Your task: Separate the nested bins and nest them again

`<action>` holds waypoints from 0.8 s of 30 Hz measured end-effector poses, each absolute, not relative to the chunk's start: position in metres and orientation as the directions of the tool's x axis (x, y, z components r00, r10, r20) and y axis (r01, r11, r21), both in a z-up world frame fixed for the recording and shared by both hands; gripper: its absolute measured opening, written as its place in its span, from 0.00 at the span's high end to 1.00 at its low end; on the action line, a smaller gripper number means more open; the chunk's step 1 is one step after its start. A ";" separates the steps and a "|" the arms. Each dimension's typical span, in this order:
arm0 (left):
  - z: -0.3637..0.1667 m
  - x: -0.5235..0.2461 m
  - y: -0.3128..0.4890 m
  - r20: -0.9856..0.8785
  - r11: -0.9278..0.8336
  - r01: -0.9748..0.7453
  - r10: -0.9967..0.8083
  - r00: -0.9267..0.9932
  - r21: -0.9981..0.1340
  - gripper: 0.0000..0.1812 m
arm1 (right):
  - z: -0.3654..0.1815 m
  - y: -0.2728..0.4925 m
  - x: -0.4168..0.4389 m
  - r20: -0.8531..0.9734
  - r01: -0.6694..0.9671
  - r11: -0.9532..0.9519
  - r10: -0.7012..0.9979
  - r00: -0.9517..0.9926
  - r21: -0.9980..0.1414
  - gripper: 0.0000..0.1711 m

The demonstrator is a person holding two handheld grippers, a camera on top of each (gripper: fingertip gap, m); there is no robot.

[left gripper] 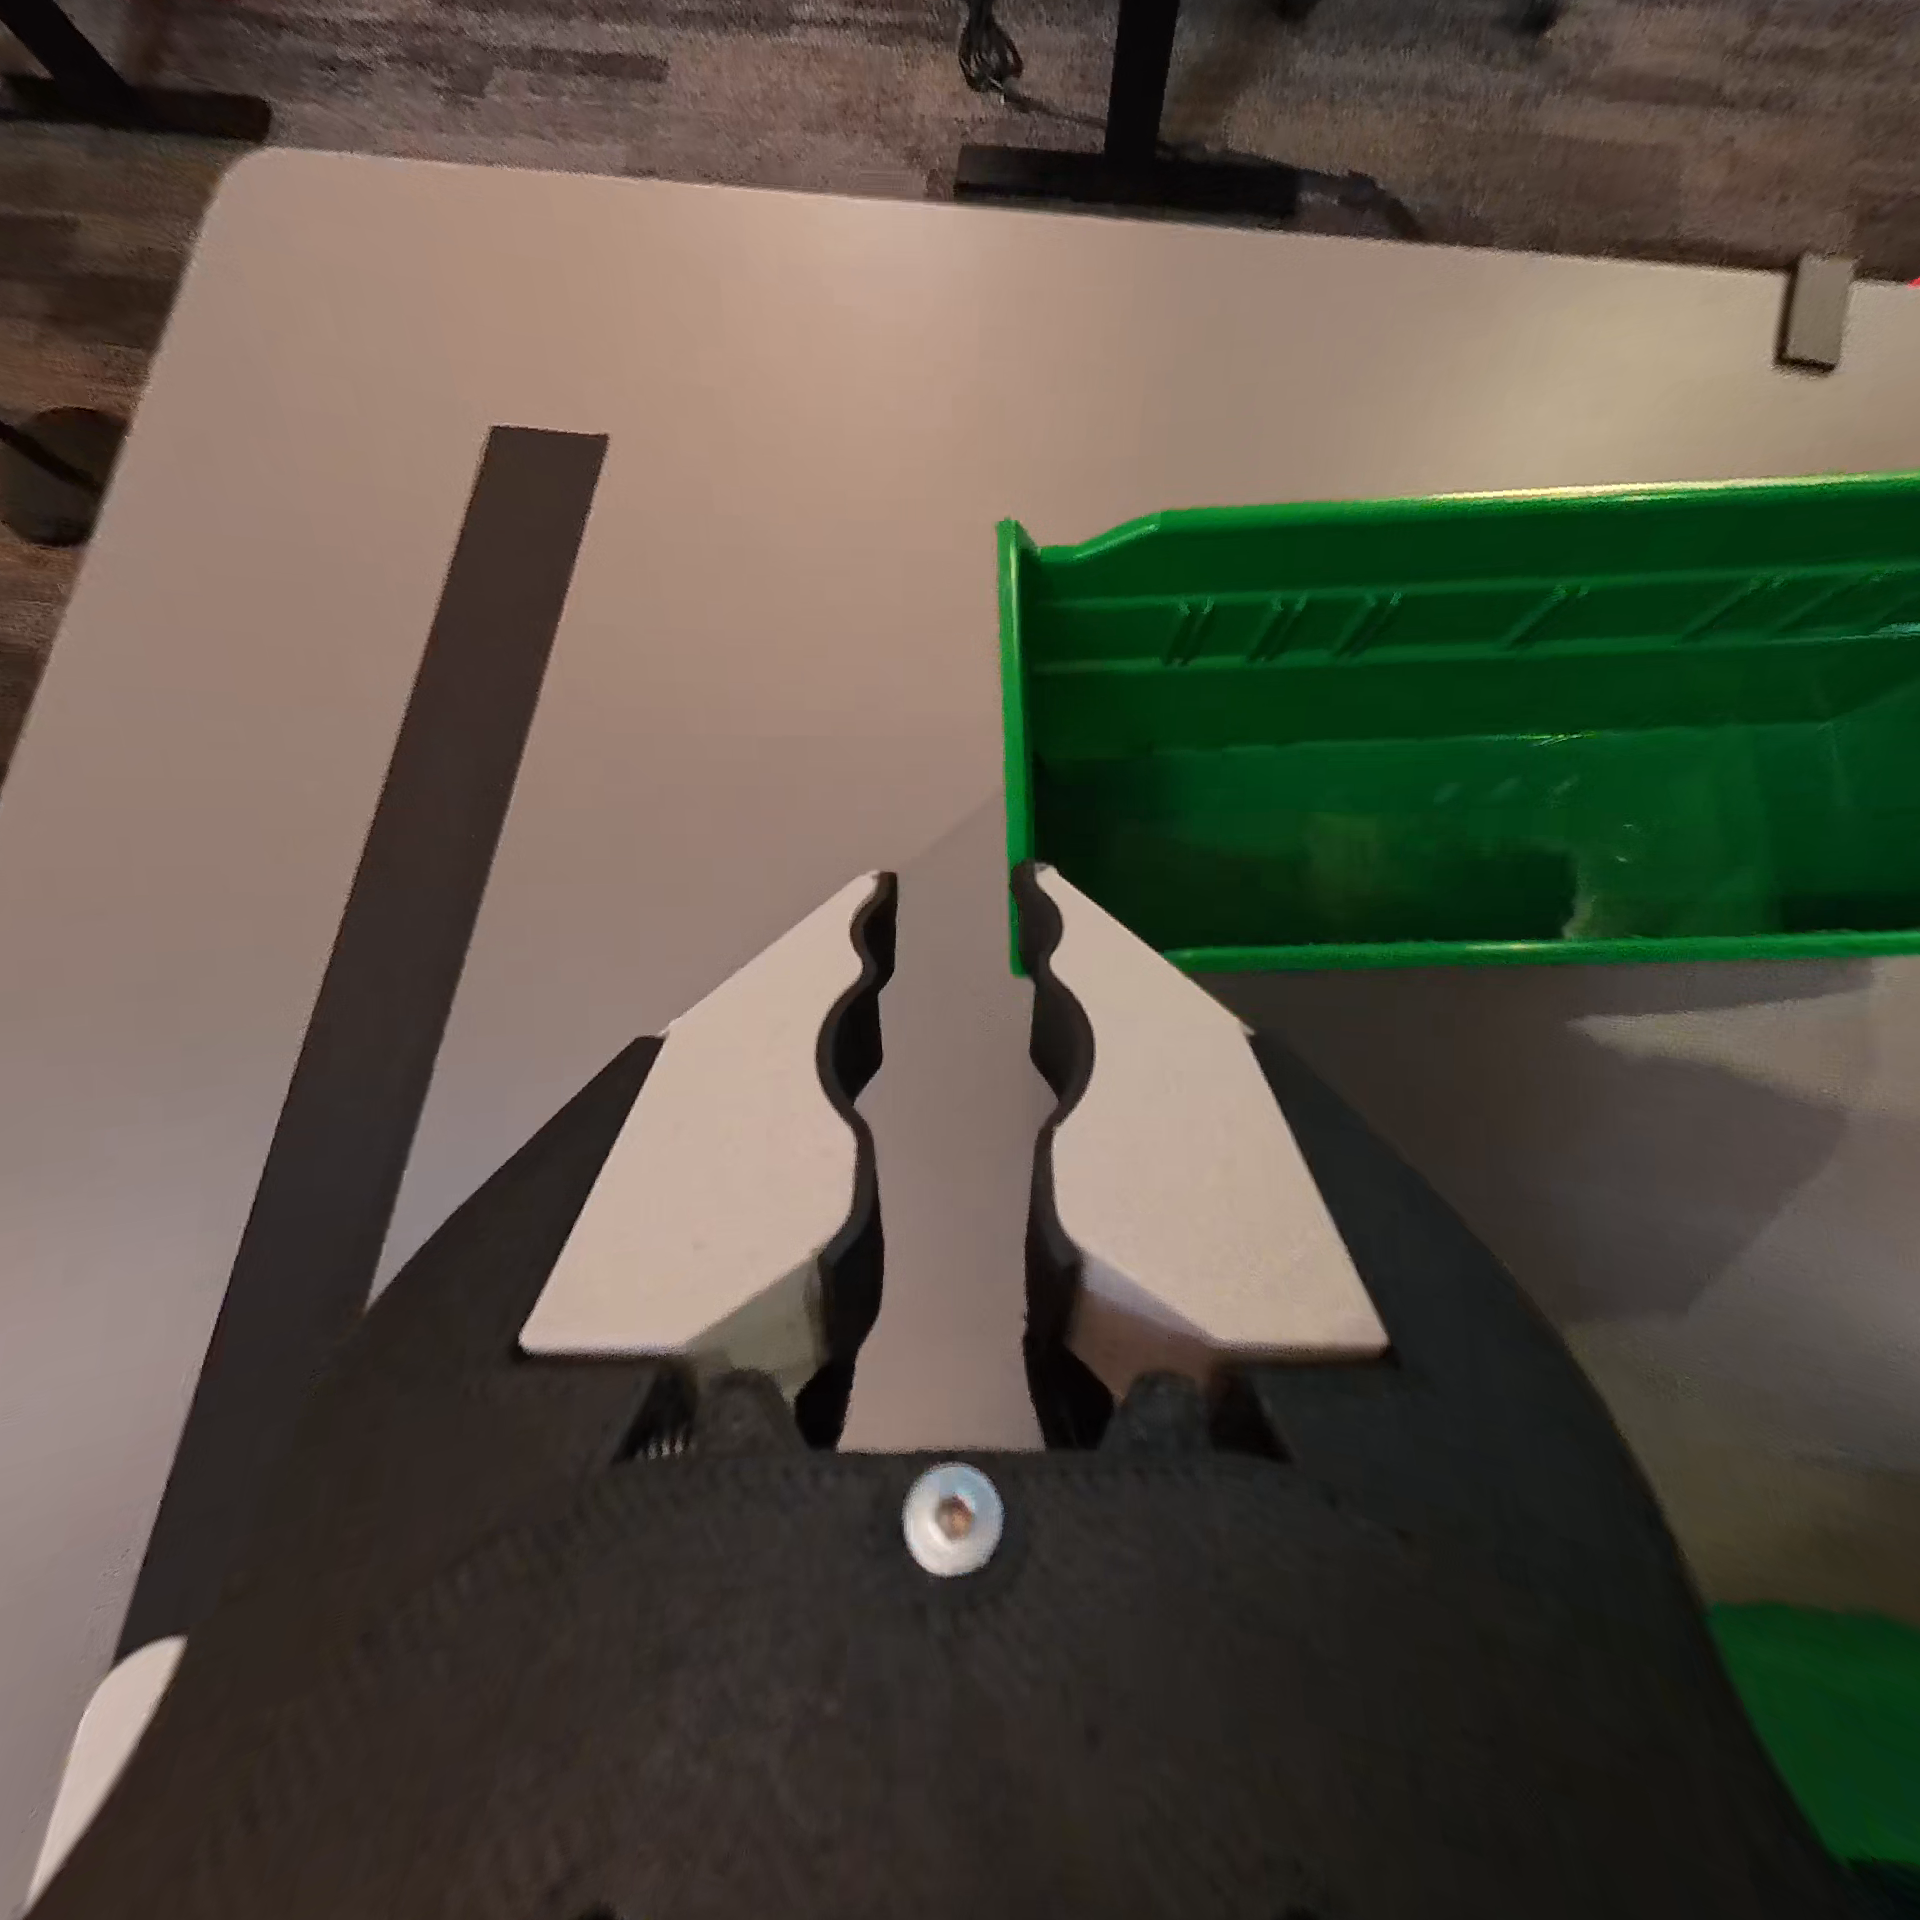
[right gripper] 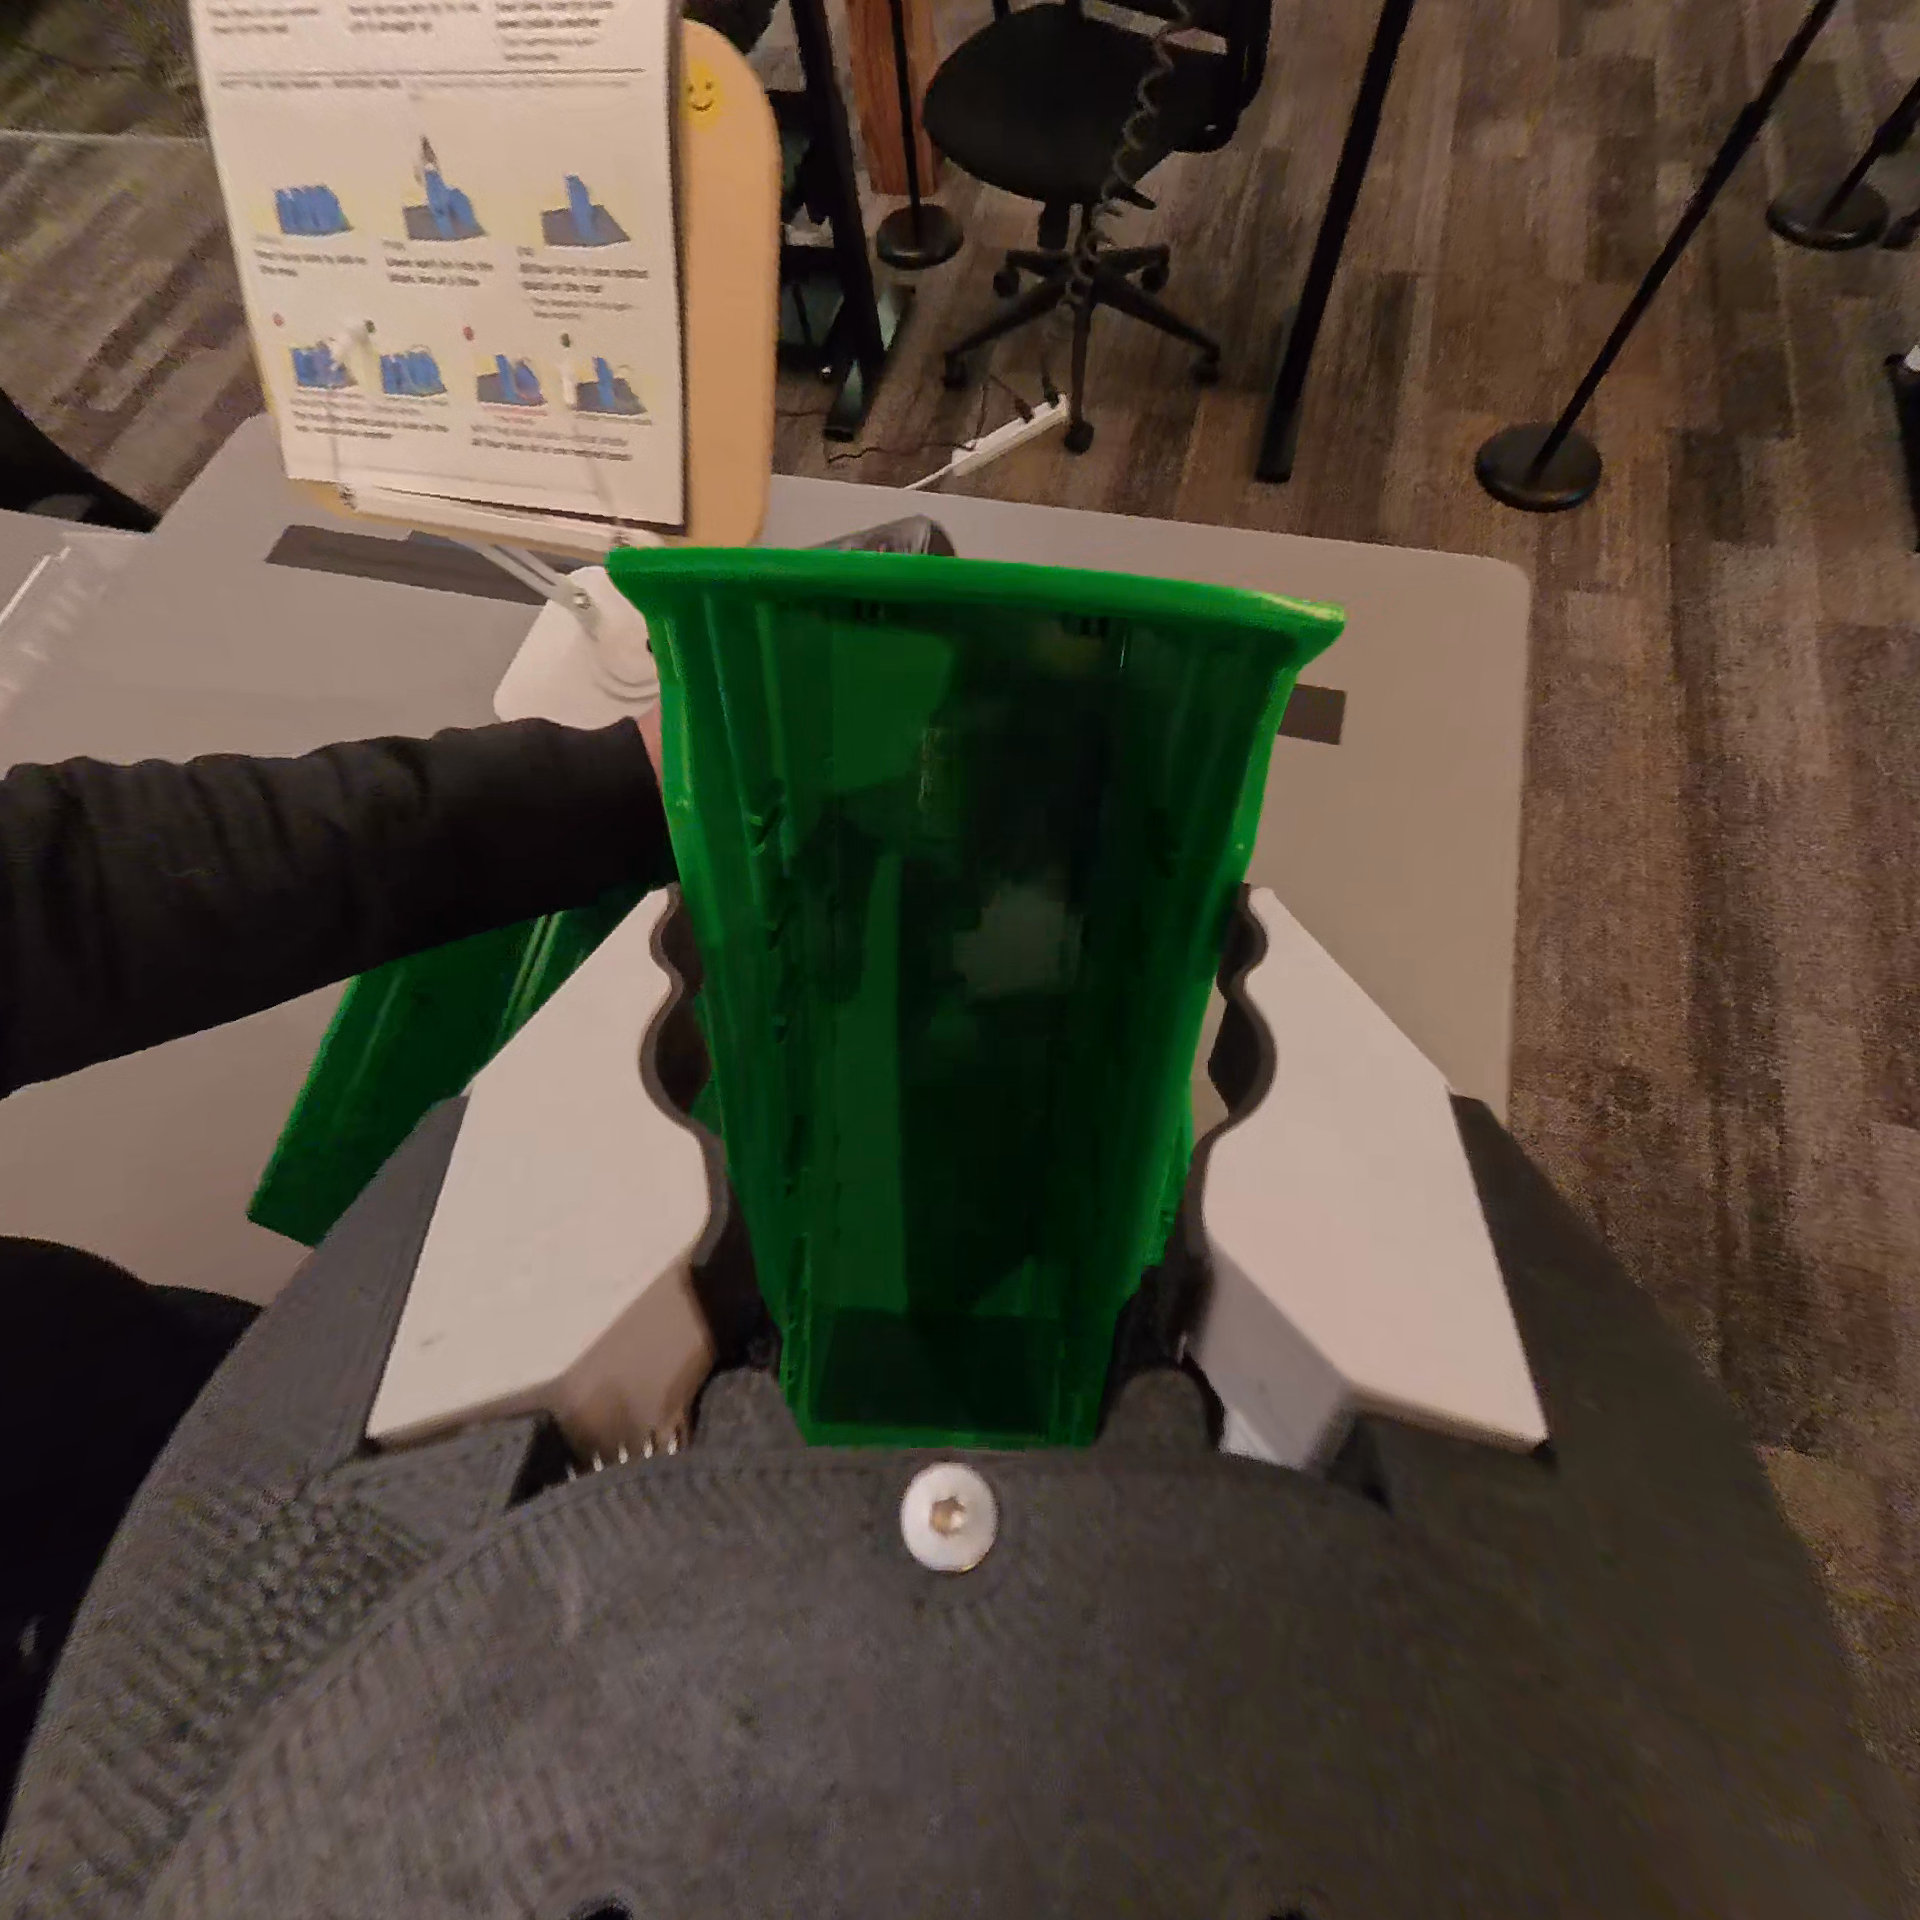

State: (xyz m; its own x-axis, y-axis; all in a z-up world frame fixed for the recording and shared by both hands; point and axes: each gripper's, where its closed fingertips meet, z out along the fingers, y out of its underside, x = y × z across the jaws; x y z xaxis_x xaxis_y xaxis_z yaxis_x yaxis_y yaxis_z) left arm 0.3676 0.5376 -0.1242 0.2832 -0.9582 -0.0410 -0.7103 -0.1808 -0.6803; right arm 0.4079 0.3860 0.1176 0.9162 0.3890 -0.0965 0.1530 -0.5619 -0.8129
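Gripping a green bin (right gripper: 966,987) lengthwise between its fingers, the right gripper (right gripper: 961,1039) holds it lifted above the grey table (right gripper: 1382,831), open side facing the camera, while a second green bin (right gripper: 416,1039) lies lower to the left, partly hidden under a black sleeve (right gripper: 312,862). The left gripper (left gripper: 956,894) hovers over the table with its fingers slightly apart and empty, its right fingertip just beside the end flange of a green bin (left gripper: 1455,748), near a black tape strip (left gripper: 457,831) along the table's left edge.

One bin (right gripper: 966,935) sits between the right tongs (right gripper: 956,914); another bin (right gripper: 395,1081) lies left, on the table (right gripper: 1392,883).
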 end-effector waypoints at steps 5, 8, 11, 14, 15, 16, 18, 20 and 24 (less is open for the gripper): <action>-0.103 0.330 0.543 -0.017 -0.235 -0.675 -0.939 0.344 -0.700 0.88 | 0.083 0.386 0.371 -0.147 0.162 -0.627 0.411 0.900 -0.762 0.42; -0.100 0.307 0.539 0.018 -0.277 -0.654 -0.928 0.373 -0.704 0.88 | 0.046 0.391 0.353 -0.132 0.200 -0.674 0.408 0.903 -0.711 0.42; -0.103 0.286 0.535 0.023 -0.303 -0.650 -0.915 0.402 -0.697 0.89 | 0.007 0.396 0.334 -0.163 0.206 -0.723 0.404 0.900 -0.659 0.42; -0.108 0.269 0.528 0.048 -0.336 -0.640 -0.905 0.423 -0.691 0.89 | -0.031 0.405 0.318 -0.164 0.227 -0.758 0.403 0.900 -0.611 0.41; -0.110 0.264 0.526 0.048 -0.342 -0.640 -0.902 0.430 -0.688 0.89 | -0.038 0.410 0.315 -0.160 0.223 -0.757 0.397 0.904 -0.614 0.41; -0.112 0.259 0.525 0.049 -0.349 -0.640 -0.898 0.437 -0.684 0.89 | -0.046 0.414 0.312 -0.164 0.221 -0.770 0.387 0.907 -0.598 0.41; -0.114 0.251 0.521 0.064 -0.369 -0.630 -0.890 0.452 -0.684 0.89 | -0.065 0.420 0.310 -0.150 0.241 -0.800 0.379 0.913 -0.549 0.41; -0.115 0.245 0.518 0.074 -0.381 -0.621 -0.884 0.461 -0.685 0.89 | -0.085 0.430 0.307 -0.137 0.248 -0.811 0.371 0.919 -0.530 0.40; -0.119 0.235 0.513 0.075 -0.391 -0.621 -0.879 0.471 -0.680 0.89 | -0.124 0.443 0.299 -0.138 0.253 -0.844 0.355 0.925 -0.473 0.40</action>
